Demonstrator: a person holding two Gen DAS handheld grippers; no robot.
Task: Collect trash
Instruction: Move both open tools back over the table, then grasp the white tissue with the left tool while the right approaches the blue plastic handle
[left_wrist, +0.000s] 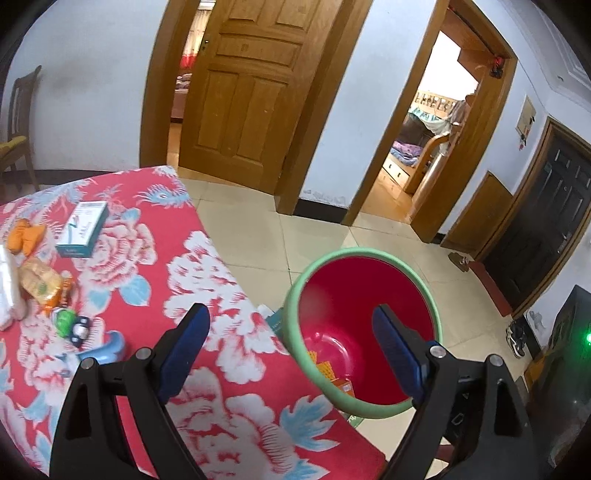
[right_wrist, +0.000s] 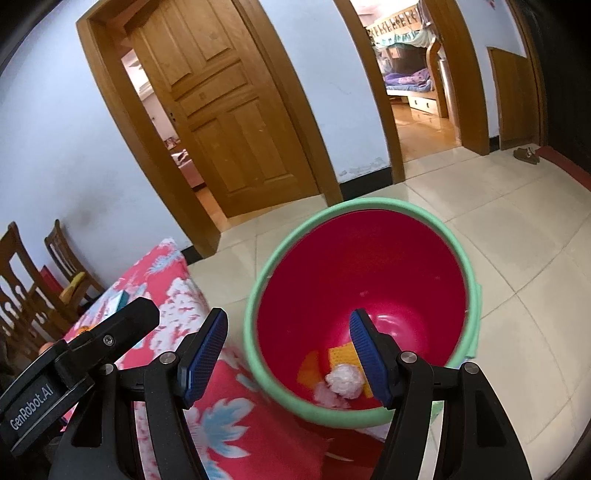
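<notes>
Beside the red bin (right_wrist: 362, 273), both tools, left (left_wrist: 291, 347) and right (right_wrist: 288, 354), gape empty. Remaining litter (left_wrist: 40, 284) sits far across the worktop (left_wrist: 221, 280) from it; carried pieces may drop short onto the floor.

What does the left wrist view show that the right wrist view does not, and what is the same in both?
Only the left wrist view shows the litter on the floral tablecloth: a white and teal box, an orange wrapper, a snack packet and a green toy.

Only the right wrist view shows the crumpled white paper ball in the bin, and two wooden chairs.

Both show the red bin with green rim beside the table, orange scraps inside it, and open, empty grippers: left gripper, right gripper.
</notes>
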